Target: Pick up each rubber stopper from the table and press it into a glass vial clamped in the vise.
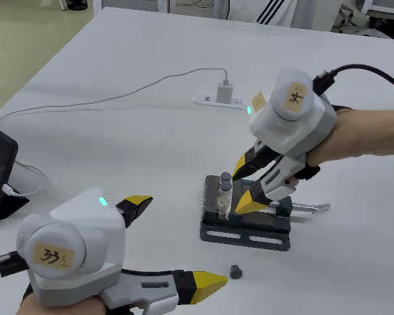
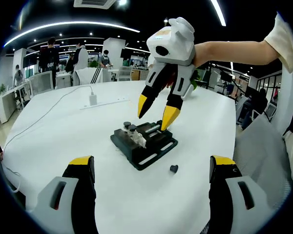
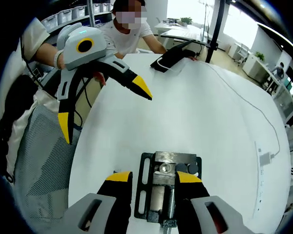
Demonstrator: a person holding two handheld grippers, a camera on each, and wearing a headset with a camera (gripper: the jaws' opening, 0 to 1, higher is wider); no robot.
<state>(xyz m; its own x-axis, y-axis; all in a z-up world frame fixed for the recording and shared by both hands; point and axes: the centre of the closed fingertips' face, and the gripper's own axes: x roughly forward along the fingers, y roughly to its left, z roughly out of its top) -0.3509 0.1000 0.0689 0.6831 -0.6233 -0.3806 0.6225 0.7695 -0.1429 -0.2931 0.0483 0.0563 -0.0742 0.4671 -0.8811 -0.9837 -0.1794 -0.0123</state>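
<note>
Two vials (image 1: 224,199) upright in the vise (image 1: 246,231), long axes vertical.

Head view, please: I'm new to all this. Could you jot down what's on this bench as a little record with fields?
Vise: black, on the white table, clamping glass vials
Vial tops: dark stoppers seated; exact count unclear
Loose stopper: on the table in front of the vise
Right gripper: fingers open, empty, above the vise
Left gripper: fingers open, empty, beside the loose stopper
Power strip: beyond the vise, charger plugged in
</note>
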